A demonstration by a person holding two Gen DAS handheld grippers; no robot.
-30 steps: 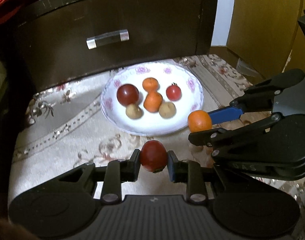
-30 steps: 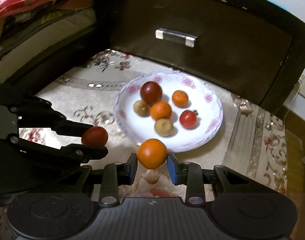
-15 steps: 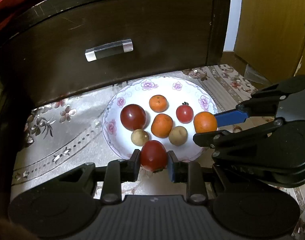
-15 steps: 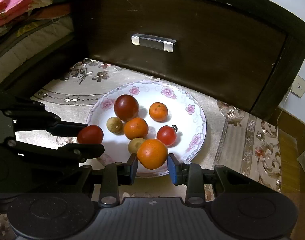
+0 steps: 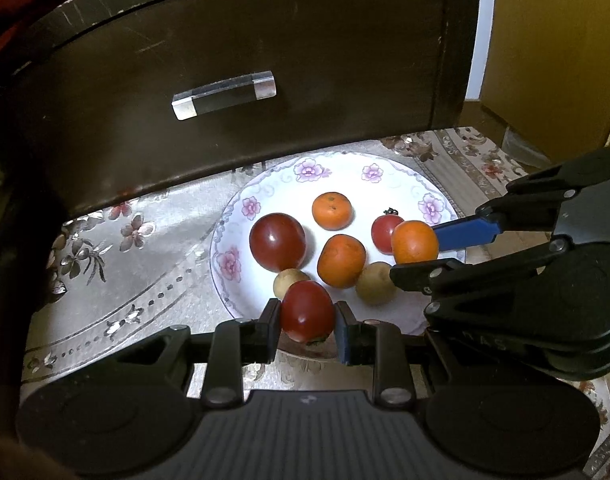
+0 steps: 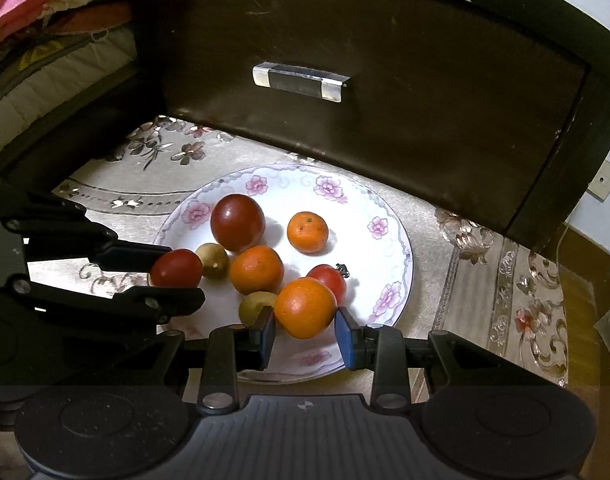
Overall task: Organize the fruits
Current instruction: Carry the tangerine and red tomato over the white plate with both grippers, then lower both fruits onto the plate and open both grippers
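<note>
Patterned cloth [image 5: 117,276] covers the surface in front of a dark drawer front [image 5: 241,80], and a flowered plate [image 6: 389,216] sits near the drawer. Both grippers have come forward since a second ago and now hang over the plate's near rim. The left gripper [image 5: 307,322] pinches a red tomato [image 5: 307,312] between its fingers; the right gripper [image 6: 306,330] pinches an orange [image 6: 305,307]. Six fruits crowd the plate's middle; its far rim by the drawer lies bare.
</note>
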